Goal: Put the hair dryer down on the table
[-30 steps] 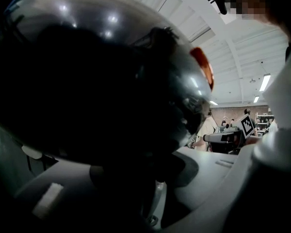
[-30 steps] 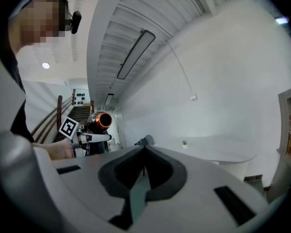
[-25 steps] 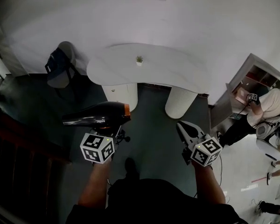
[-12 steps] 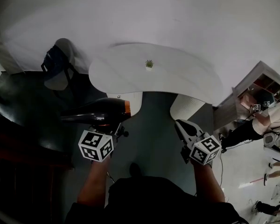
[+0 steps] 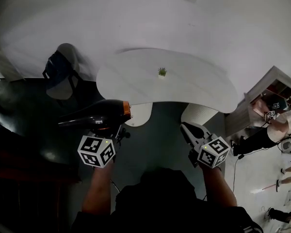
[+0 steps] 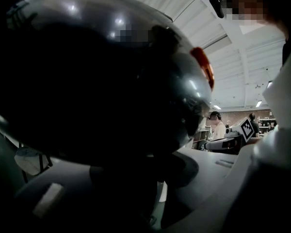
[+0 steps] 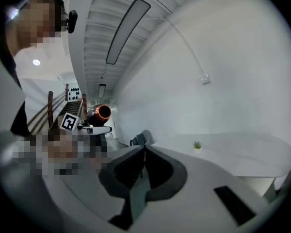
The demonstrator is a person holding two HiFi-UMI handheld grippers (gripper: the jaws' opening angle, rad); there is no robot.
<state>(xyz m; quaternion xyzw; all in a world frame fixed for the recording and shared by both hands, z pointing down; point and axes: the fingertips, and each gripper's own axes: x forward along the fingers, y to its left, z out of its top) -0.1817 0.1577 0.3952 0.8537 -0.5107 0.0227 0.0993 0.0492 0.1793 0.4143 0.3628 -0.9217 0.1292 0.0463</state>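
Left gripper clamps the handle of the glossy black, orange-ringed hair dryer, barrel crosswise above its fingers. Right gripper has its fingers together, empty. The white curved table lies ahead of both.

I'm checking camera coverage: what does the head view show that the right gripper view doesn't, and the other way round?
Only the head view: the shelf unit at the right edge, with a person beside it.
Only the right gripper view: the long ceiling light, the stair railing, and the right hand-held gripper up close, jaws closed together with nothing between them.
Both: the hair dryer gripped by the left hand-held gripper, the white table and the small potted plant on it.
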